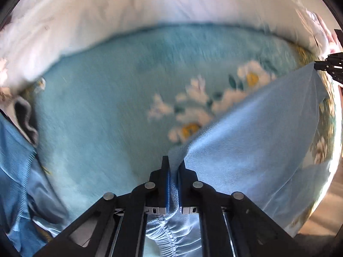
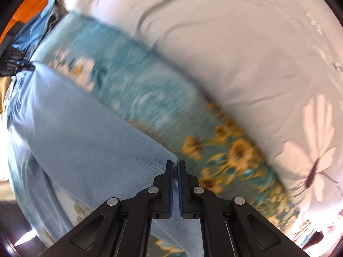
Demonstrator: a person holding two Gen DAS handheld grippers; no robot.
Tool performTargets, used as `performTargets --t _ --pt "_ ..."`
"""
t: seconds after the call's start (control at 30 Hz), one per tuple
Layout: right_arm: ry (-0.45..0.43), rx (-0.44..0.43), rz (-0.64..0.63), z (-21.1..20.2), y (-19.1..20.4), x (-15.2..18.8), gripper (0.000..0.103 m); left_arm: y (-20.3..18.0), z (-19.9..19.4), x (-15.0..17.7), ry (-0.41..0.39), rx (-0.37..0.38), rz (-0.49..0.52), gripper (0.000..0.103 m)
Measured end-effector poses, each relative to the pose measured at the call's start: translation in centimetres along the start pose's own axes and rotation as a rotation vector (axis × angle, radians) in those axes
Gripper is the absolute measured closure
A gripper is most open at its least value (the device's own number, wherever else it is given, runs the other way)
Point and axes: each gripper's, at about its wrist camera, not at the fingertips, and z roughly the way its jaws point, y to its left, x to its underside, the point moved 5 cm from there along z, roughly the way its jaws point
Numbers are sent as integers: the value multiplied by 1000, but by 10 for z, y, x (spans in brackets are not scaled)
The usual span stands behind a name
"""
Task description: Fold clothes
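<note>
A light blue garment (image 1: 257, 145) hangs stretched between my two grippers above a teal floral blanket (image 1: 111, 98). My left gripper (image 1: 173, 167) is shut on one corner of it, with bunched hem between the pads. My right gripper (image 2: 176, 167) is shut on the other corner of the garment (image 2: 85, 132). In the left wrist view the right gripper (image 1: 328, 66) shows at the far right edge holding the cloth. In the right wrist view the left gripper (image 2: 15, 64) shows at the far left edge. Both views are motion-blurred.
The teal blanket (image 2: 150, 98) lies on a bed with white flower-printed bedding (image 2: 246, 53) behind it. More blue clothing (image 1: 19, 171) and a dark item (image 1: 25, 117) lie at the left. The bed edge and floor (image 1: 321, 209) show lower right.
</note>
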Motion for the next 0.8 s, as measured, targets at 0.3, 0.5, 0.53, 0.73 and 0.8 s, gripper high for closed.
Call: performTargets --t 0.3,0.5,0.53,0.73,0.8 --pt "20 48 92 24 -45 -17 99 24 14 -47 4 -94 -106 96" --pt "-3 44 164 24 -56 -2 86 17 22 -43 0 -27 -156 90" --pt "-21 51 178 18 -59 3 81 18 17 -39 -19 -12 -183 83" --pt "-178 90 539 -39 -105 100 47 32 -16 13 -191 95 -520 41" --pt "-164 96 748 -40 -113 157 47 29 -20 41 -216 134 -692 41"
